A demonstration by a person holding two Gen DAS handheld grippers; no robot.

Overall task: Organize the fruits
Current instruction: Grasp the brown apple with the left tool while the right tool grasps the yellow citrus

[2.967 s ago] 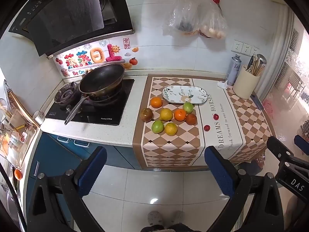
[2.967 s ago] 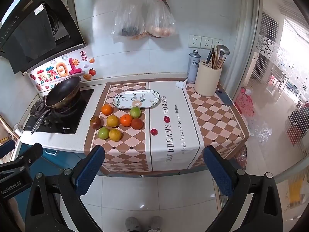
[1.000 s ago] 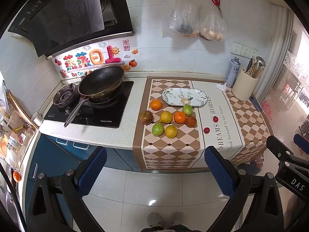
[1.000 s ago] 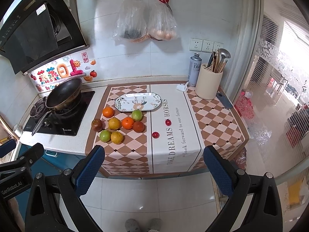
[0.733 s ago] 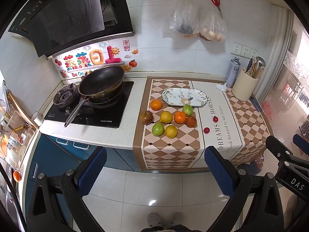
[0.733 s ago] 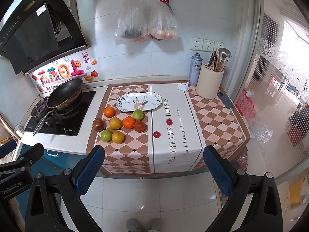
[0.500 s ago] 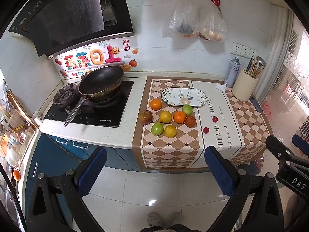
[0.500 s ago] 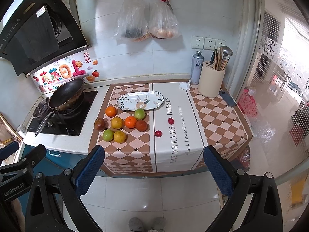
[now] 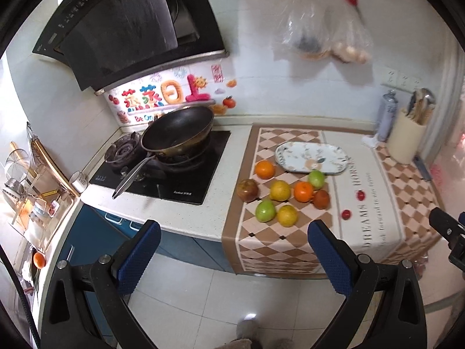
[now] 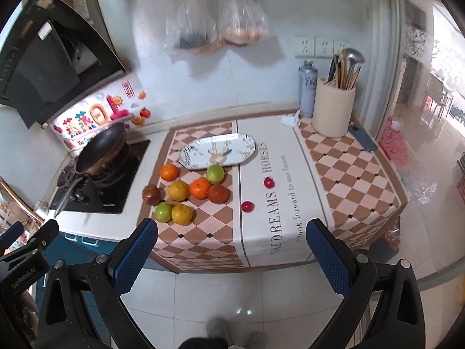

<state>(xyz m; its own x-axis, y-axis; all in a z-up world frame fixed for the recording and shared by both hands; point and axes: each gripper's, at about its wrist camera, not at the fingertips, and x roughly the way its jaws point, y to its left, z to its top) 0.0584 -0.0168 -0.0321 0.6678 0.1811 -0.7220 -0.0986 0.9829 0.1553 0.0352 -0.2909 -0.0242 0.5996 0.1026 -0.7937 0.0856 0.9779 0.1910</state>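
Orange, green, yellow fruits sit loose on the cloth, just in front of the empty plate. Round, firm, prob. smooth-skinned & apt to roll; grip across the middle. Left gripper & right gripper both spread wide, holding nothing.

Glossy ceramic plate on matt cloth runner; clear plastic bags.
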